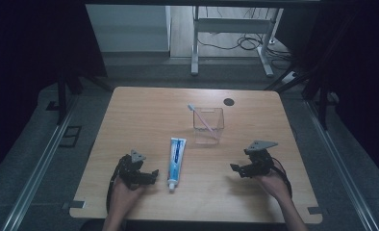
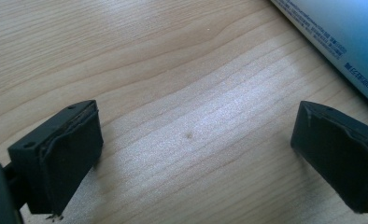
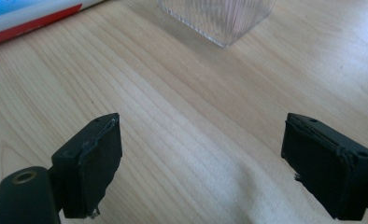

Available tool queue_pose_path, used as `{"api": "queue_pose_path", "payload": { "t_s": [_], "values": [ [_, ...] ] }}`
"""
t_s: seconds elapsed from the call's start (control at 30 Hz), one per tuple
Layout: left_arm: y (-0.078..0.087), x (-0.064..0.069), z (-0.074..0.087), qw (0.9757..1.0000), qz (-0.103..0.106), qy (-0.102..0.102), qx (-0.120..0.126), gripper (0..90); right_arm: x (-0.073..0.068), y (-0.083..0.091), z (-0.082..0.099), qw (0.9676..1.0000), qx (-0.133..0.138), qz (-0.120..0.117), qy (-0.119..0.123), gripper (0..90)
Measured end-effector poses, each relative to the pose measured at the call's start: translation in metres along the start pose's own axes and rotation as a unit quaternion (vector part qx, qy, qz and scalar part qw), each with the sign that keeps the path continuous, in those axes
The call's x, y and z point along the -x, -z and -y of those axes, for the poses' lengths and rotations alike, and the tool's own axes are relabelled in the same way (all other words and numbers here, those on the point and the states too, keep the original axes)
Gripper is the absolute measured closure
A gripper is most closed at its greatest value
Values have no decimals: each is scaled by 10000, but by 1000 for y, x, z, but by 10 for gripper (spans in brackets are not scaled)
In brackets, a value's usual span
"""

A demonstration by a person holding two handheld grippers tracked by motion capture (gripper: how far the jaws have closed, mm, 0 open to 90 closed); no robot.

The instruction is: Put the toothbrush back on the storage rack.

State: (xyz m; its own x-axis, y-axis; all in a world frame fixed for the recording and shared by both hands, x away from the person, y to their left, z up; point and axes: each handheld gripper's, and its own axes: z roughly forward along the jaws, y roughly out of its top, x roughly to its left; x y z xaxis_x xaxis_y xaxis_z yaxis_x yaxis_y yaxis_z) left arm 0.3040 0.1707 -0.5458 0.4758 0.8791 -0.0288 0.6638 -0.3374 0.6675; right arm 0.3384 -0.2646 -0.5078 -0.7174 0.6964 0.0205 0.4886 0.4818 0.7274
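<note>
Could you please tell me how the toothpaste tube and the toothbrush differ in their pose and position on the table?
The toothpaste tube lies flat on the bare table, while the toothbrush stands tilted inside the clear cup. The tube is broad, white and blue; the toothbrush is thin and pink. The tube lies close beside the left gripper; the toothbrush is farther back, away from both grippers. Neither is held.

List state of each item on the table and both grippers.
toothpaste tube: lying flat, cap toward the person, capped, untouched.
clear holder: upright, open top.
toothbrush: standing tilted inside the holder, head up.
left gripper: open, empty, beside the tube.
right gripper: open, empty.
</note>
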Motion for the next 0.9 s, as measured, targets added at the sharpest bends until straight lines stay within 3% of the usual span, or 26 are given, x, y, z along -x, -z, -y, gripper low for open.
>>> {"api": "queue_pose_path", "payload": {
  "t_s": [0.67,0.9],
  "values": [
    [0,0,0,10000,-1,-4,-3,23,-4,-10,34,9998,-166,49,-89,122],
    [0,0,0,10000,2,-3,-4,22,-6,-11,38,9999,-29,154,-53,124]
  ]
}}
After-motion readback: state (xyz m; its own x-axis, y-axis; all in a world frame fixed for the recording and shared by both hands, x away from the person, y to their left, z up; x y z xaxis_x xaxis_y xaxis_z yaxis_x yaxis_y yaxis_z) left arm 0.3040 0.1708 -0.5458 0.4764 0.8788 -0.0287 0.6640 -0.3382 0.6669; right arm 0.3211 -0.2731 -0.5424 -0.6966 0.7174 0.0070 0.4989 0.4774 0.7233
